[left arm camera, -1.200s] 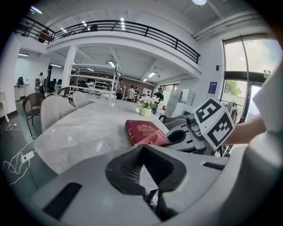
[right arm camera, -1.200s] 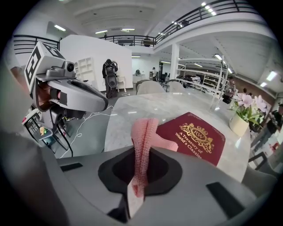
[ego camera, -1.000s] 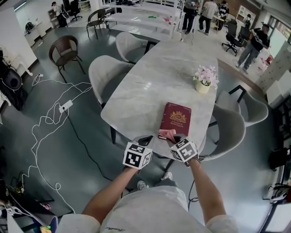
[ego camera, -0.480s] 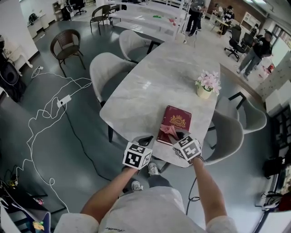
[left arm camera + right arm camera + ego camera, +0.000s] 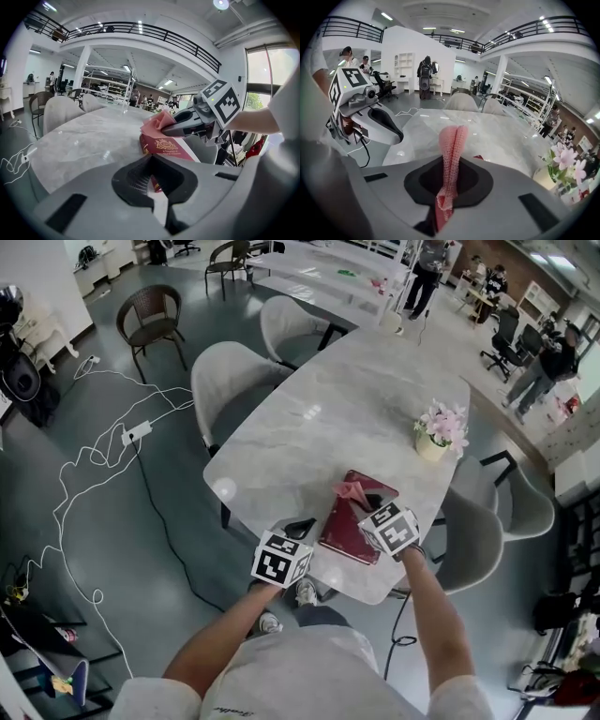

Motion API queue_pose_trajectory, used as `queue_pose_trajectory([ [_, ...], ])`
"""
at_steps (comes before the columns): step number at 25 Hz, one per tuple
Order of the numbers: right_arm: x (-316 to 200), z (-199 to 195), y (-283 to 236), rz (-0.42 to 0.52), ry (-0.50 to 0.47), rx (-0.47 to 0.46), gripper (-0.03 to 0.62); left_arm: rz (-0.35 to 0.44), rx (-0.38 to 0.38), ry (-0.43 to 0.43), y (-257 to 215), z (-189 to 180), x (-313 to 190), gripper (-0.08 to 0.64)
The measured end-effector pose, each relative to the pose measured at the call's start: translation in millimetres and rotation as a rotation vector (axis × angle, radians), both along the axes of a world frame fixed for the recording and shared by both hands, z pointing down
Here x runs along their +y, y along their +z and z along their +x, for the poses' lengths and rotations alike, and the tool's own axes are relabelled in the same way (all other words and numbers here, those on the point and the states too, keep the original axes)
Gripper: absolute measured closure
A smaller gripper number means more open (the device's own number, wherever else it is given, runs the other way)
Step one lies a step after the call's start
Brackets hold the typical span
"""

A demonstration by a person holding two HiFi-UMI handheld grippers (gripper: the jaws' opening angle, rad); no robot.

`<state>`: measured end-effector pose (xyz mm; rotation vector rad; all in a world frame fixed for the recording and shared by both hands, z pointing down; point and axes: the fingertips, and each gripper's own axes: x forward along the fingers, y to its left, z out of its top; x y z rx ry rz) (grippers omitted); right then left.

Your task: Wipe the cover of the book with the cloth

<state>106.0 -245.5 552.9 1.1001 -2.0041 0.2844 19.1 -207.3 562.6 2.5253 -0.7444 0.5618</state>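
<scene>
Right tool (image 5: 366, 502) is clamped on the pink cloth (image 5: 350, 490); its own view shows the fabric pinched into a narrow upright fold between the jaws. Over the last second this tool has carried the cloth from the near edge of the book (image 5: 339, 531) to the far edge, so one stroke has run the length of the cover. I judge the wipe to be well under way, though the cover's side margins may not have been reached yet.

Left tool (image 5: 302, 526) has kept its place at the book's near left corner. Its jaws are drawn close there, and a sliver of maroon cover and white page edge shows in the slit between them, which seems to steady the book.

The book lies flat near the front end of the desk (image 5: 328, 418), well apart from the flower pot (image 5: 433, 446). The cloth is soft, with a dimpled open weave, and is bunched rather than spread. The cover is a smooth maroon rectangle with a gold crest. The desk is polished pale marble that mirrors the lights, probably slippery under an unheld book.
</scene>
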Motion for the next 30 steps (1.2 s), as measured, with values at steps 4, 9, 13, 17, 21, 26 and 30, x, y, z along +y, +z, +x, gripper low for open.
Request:
queue_pose_trajectory([
  [4,-24.8,4.0,1.9,-0.007,-0.054,0.018,0.574,-0.004,0.002,-0.023,4.2,4.8,-9.6,0.554],
  [9,-60.4,9.6,11.3,-0.041,-0.109,0.051,0.574,-0.02,0.014,-0.071,7.5,5.7,-29.6,0.554],
  [13,-82.1,9.3,25.1,-0.087,-0.136,0.066,0.575,-0.034,0.006,-0.097,12.4,4.2,-39.6,0.554],
  [17,-96.6,8.2,39.4,-0.125,-0.163,0.08,0.574,-0.044,0.005,-0.115,16.2,3.8,-47.5,0.554],
  [21,-105.5,7.1,56.2,-0.166,-0.184,0.096,0.574,-0.055,-0.008,-0.128,23.2,0.6,-52.9,0.554],
  [26,-106.1,5.8,72.0,-0.21,-0.204,0.112,0.574,-0.064,-0.012,-0.144,27.3,-3.2,-56.0,0.554],
  [30,-104.9,3.3,75.6,-0.243,-0.21,0.104,0.574,-0.065,-0.015,-0.143,27.2,-2.8,-57.4,0.554],
])
